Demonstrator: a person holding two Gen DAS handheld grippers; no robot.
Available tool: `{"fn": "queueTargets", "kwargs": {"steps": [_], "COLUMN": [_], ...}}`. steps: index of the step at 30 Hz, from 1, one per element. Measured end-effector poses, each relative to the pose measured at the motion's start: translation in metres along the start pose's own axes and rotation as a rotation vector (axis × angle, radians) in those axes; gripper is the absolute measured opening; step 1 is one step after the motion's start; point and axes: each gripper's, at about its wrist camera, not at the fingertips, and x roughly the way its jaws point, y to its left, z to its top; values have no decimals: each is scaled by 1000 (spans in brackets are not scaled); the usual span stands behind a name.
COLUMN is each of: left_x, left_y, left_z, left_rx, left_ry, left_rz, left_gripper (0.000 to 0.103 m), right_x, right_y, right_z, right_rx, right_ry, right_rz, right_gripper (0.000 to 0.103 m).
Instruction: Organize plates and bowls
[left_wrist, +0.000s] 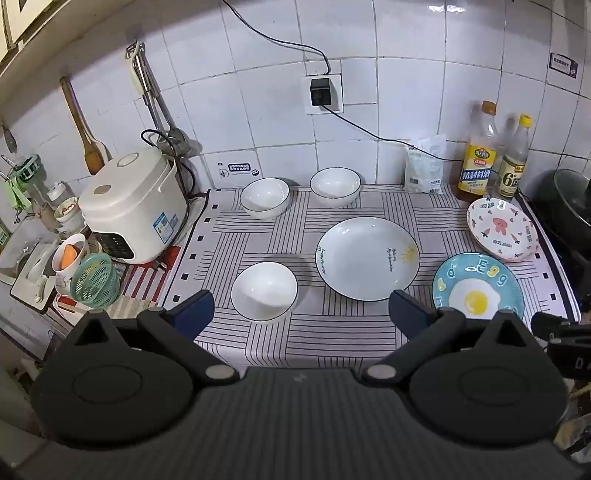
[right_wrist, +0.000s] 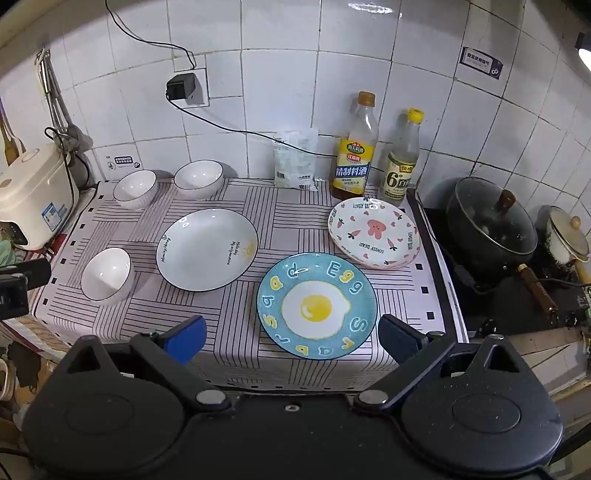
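Observation:
On the striped cloth stand three white bowls: a near one (left_wrist: 263, 291) (right_wrist: 106, 277), a back left one (left_wrist: 265, 197) (right_wrist: 135, 188) and a back right one (left_wrist: 335, 185) (right_wrist: 199, 179). A white plate (left_wrist: 367, 257) (right_wrist: 208, 249) lies in the middle. A blue egg plate (left_wrist: 478, 286) (right_wrist: 317, 304) lies near the front right, a pink rabbit plate (left_wrist: 502, 229) (right_wrist: 373, 232) behind it. My left gripper (left_wrist: 301, 314) is open and empty above the front edge, near the near bowl. My right gripper (right_wrist: 291, 338) is open and empty, its fingers on either side of the egg plate's near rim, above it.
A rice cooker (left_wrist: 135, 208) stands at the left with a green basket (left_wrist: 96, 280) and cups. Two bottles (right_wrist: 354, 147) (right_wrist: 402, 158) and a bag (right_wrist: 295, 158) stand by the tiled wall. A black lidded pot (right_wrist: 491, 225) sits on the stove at the right.

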Motion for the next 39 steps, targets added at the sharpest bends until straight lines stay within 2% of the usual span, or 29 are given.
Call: {"fn": "queueTargets", "kwargs": {"steps": [10, 14, 18, 39], "left_x": [-7, -7, -6, 10], "left_y": [-1, 3, 3, -2], "left_z": [0, 3, 3, -3], "left_rx": [-1, -35, -23, -23], "left_ry": [8, 26, 19, 43], "left_rz": [-13, -35, -16, -14], "left_gripper": [102, 102, 103, 103], "right_x": [-3, -4, -6, -4], "right_y": [-1, -2, -2, -4], "right_z": [-1, -1, -2, 1], "right_rx": [-9, -1, 1, 3], "right_ry": [2, -6, -20, -44], "right_rz": [-13, -9, -5, 4], "right_gripper": [101, 101, 101, 101]}}
